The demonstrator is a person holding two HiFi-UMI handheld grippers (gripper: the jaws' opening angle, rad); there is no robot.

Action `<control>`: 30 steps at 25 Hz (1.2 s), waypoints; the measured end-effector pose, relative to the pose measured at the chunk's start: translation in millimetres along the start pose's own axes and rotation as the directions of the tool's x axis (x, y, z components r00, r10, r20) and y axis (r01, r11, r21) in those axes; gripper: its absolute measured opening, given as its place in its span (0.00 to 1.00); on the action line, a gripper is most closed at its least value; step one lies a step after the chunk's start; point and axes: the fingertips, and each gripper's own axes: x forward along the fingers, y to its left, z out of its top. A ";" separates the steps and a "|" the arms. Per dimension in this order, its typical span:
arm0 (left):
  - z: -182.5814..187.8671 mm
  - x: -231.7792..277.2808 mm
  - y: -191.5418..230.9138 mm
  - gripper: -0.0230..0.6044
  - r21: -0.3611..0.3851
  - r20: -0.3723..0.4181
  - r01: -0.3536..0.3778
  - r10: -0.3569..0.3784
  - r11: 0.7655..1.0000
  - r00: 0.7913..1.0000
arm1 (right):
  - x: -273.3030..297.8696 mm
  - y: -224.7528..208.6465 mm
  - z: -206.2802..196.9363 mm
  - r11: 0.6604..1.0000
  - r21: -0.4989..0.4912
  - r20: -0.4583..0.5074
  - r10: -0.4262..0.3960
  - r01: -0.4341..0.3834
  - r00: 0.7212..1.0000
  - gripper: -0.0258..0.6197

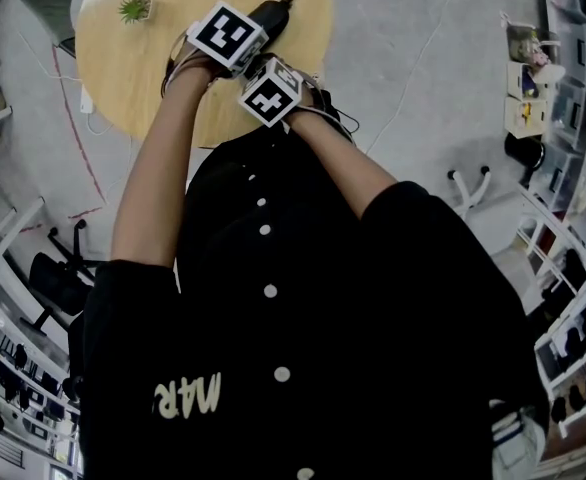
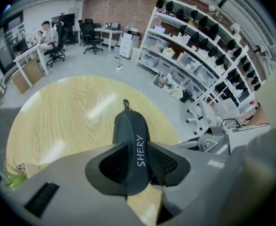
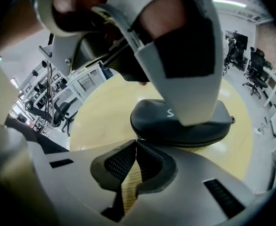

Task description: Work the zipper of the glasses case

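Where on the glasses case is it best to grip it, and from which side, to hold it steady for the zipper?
Grip the glasses case across its narrow body, coming from above, as the left gripper does. The case lies flat on the table, its rounded long sides fit between the pads, and both its ends are left free.

Count from my side:
- 1 glasses case (image 2: pixel 131 140), with 1 small tab (image 2: pixel 125 103) at its 12 o'clock end.
- 2 claws: my left claw (image 2: pixel 137 155) and my right claw (image 3: pixel 136 147).
- 2 cubes, one per claw: left marker cube (image 1: pixel 228 33), right marker cube (image 1: pixel 271 95).
- 1 round tabletop (image 1: pixel 143 68).
- 1 potted plant (image 1: pixel 135 8), at 9 o'clock from the case in the head view.
- Background, left gripper view: 1 seated person (image 2: pixel 46 34) at 10 o'clock, 1 long shelf rack (image 2: pixel 199 46) at 2 o'clock.
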 end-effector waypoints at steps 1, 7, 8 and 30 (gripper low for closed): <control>5.8 -0.4 3.5 0.25 0.029 0.027 -0.017 0.016 0.999 1.000 | 0.6 -0.1 0.6 1.000 -0.008 -0.002 0.004 -0.004 1.000 0.06; 17.1 -4.7 8.2 0.25 0.061 0.161 -0.020 0.010 0.998 0.987 | -3.4 11.1 -8.5 0.995 -0.049 -0.024 0.091 -0.092 0.996 0.22; 13.6 -5.2 4.0 0.25 0.037 0.171 0.014 -0.021 0.999 0.985 | -7.0 14.9 -12.1 0.991 -0.053 -0.030 0.119 -0.121 0.992 0.28; -80.5 -29.1 -17.5 0.28 -0.456 0.497 -0.072 0.321 0.887 0.807 | -74.9 -36.9 54.1 0.681 -0.706 -0.108 0.168 -0.195 0.980 0.29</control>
